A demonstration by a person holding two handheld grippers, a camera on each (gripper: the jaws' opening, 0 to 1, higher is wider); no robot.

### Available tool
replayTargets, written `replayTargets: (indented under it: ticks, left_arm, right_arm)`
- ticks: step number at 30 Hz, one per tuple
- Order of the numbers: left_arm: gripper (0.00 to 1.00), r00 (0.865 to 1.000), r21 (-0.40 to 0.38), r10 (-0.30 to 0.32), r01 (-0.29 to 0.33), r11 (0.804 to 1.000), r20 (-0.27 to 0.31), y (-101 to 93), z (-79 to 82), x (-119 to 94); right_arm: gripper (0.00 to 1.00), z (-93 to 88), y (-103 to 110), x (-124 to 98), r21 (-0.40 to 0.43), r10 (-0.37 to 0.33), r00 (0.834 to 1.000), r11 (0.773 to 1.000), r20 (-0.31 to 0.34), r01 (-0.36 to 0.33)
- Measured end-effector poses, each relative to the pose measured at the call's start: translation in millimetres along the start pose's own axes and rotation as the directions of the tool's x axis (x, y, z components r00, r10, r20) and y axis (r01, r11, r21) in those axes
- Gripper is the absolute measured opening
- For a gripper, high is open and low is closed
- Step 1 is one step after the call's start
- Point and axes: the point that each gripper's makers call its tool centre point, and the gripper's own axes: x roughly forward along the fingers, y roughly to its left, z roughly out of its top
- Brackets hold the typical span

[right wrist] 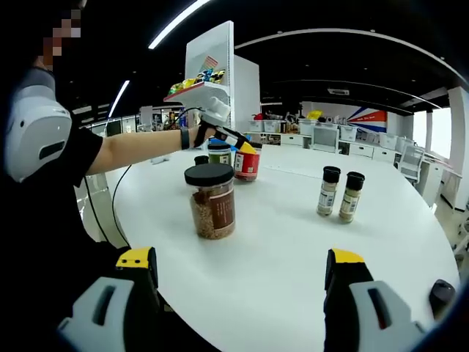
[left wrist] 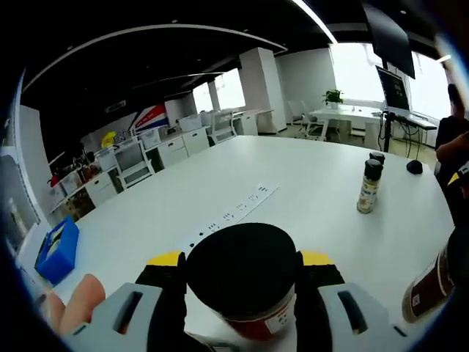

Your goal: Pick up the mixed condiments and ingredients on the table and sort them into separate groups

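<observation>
My left gripper (left wrist: 242,273) is shut on a red-labelled jar (left wrist: 245,282) with a broad black lid, its yellow-tipped jaws on either side. In the right gripper view that same red-labelled jar (right wrist: 247,163) is at the far side of the white table (right wrist: 293,242), next to a green-filled jar (right wrist: 219,153). A bigger jar of brown grains (right wrist: 211,202) stands nearer, ahead and left of my right gripper (right wrist: 242,264), which is open and holds nothing. Two slim spice bottles (right wrist: 339,193) stand together to the right. The spice bottles (left wrist: 368,187) and the brown jar (left wrist: 429,286) are also on the right in the left gripper view.
A white power strip (left wrist: 234,209) lies along the table (left wrist: 308,169) ahead of the held jar. A blue box (left wrist: 58,249) sits at the left edge. A small black object (right wrist: 442,293) lies near the table's right rim. A person's arm (right wrist: 139,150) reaches in from the left.
</observation>
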Motion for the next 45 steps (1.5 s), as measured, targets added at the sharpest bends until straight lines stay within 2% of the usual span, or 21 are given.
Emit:
replayTargets:
  ticks: [12, 20, 29, 36, 45]
  left_arm:
    - [0.57, 1.0, 0.03, -0.005, 0.005, 1.0, 0.009, -3.0, -6.6, -8]
    - [0.57, 1.0, 0.059, -0.011, 0.012, 0.998, -0.009, -1.9, -12.1, -14]
    - [0.56, 0.999, 0.085, -0.029, 0.032, 0.996, -0.025, -1.2, -17.7, -20]
    - [0.56, 0.997, 0.115, -0.063, 0.069, 0.991, -0.053, -0.9, -20.5, -23]
    - [0.56, 0.995, 0.136, -0.085, 0.092, 0.986, -0.055, -3.2, -21.9, -25]
  right_arm:
    - [0.91, -0.9, 3, 6, 0.004, 0.014, 1.0, 1.0, -0.006, -0.014]
    - [0.91, -1.9, 3, 7, 0.003, 0.014, 1.0, 1.0, -0.01, -0.013]
    - [0.91, -4.4, 2, 7, 0.008, 0.011, 1.0, 1.0, -0.013, -0.011]
    - [0.9, -5.6, 4, 7, 0.006, 0.014, 1.0, 1.0, -0.016, -0.014]
    - [0.9, -5.9, 6, 9, 0.004, 0.02, 1.0, 1.0, -0.018, -0.02]
